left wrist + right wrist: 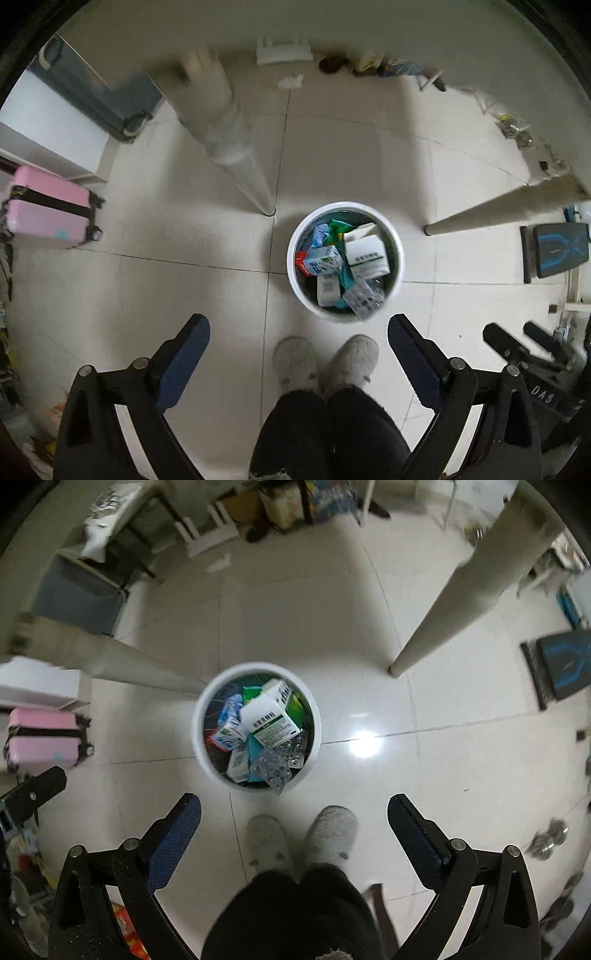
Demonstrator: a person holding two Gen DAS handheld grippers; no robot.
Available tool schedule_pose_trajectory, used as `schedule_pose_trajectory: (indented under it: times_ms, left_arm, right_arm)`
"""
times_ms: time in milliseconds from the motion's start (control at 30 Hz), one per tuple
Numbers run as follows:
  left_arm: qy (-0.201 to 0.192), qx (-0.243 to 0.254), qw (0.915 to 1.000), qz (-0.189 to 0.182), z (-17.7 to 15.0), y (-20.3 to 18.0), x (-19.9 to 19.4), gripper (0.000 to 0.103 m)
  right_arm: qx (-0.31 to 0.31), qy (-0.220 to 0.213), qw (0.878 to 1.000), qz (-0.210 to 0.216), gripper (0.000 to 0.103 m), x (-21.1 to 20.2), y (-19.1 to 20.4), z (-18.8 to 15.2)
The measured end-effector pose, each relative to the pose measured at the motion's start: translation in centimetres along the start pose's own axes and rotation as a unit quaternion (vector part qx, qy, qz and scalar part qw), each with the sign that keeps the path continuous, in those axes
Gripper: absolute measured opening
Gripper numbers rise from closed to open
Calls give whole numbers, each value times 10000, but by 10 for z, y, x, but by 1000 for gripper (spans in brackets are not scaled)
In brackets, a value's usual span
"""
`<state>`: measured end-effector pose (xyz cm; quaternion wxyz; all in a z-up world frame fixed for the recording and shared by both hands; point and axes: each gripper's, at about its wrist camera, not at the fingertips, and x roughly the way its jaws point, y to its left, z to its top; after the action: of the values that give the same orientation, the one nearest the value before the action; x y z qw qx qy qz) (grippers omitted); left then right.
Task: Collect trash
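A white round trash bin [295, 271] [201, 762] stands on the tiled floor below both grippers. It holds several pieces of trash: a white and green medicine box [367, 256] [271, 716], small cartons [325, 260], and clear blister packs [364, 297] [271, 768]. My left gripper [297, 330] is open and empty, high above the floor, just short of the bin. My right gripper [295, 806] is open and empty, also above the floor near the bin. The right gripper shows at the right edge of the left wrist view [524, 339].
The person's two slippered feet [325, 360] [299, 836] stand just before the bin. Two pale table legs [236, 155] [443, 605] flank it. A pink suitcase [48, 208] [42, 738] stands left, a black and blue mat [559, 249] right, clutter along the far wall.
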<state>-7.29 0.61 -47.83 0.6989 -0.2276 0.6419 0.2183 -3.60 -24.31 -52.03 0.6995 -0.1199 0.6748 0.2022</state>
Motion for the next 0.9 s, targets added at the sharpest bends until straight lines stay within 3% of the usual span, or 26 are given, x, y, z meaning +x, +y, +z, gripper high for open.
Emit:
schedule_pose_trajectory:
  times_ms: [300, 500, 900]
  left_arm:
    - [-143, 271, 9988, -387, -33, -29, -149, 99]
    - [-362, 523, 9963, -576, -48, -41, -229, 99]
    - [-848, 503, 9866, -1300, -59, -39, -327, 99]
  right_arm:
    - [-451, -172, 9986, 223, 102, -203, 7, -25]
    - [-642, -361, 9966, 377, 102, -311, 4, -52]
    - [-540, -648, 9918, 964, 102, -434, -6, -82]
